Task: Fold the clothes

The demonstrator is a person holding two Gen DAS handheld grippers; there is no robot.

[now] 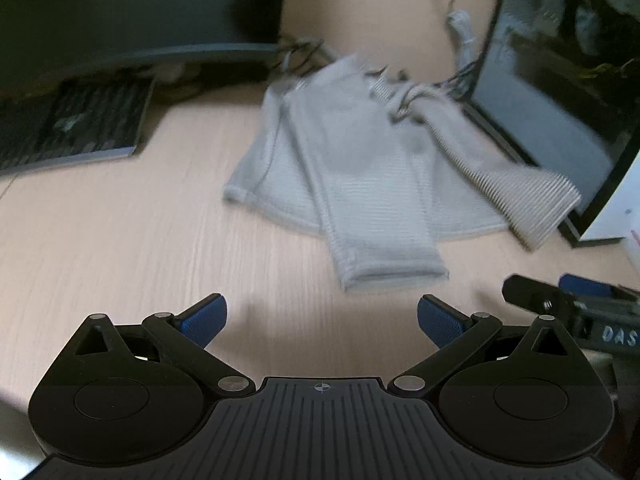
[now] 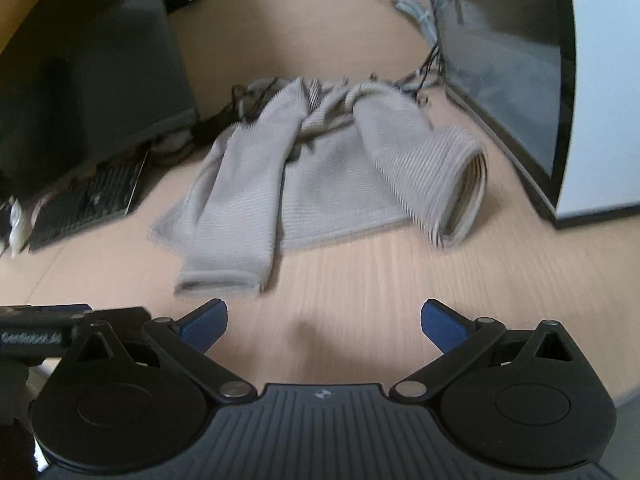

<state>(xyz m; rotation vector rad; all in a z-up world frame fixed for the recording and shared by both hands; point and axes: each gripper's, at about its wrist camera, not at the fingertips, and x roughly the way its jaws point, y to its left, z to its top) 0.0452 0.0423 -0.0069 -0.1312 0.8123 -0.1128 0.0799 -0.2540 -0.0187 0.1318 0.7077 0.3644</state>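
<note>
Left wrist view: the left gripper [image 1: 322,322] is hovering spread wide, holding nothing, the right gripper [image 2: 324,322] likewise. Just ahead, a grey sweater [image 1: 360,168] is lying on the pale wood desk [image 1: 120,240], between a keyboard [image 1: 76,124] and a dark monitor [image 1: 560,92].

Pale wood-grain surface [image 2: 360,280], evenly lit. Far left: dark monitor [image 2: 88,60] with black keyboard [image 2: 88,200] below it. Right: dark-framed glass-fronted case [image 2: 512,80]. Tangle of cables [image 2: 424,20] at the far edge between them.
</note>
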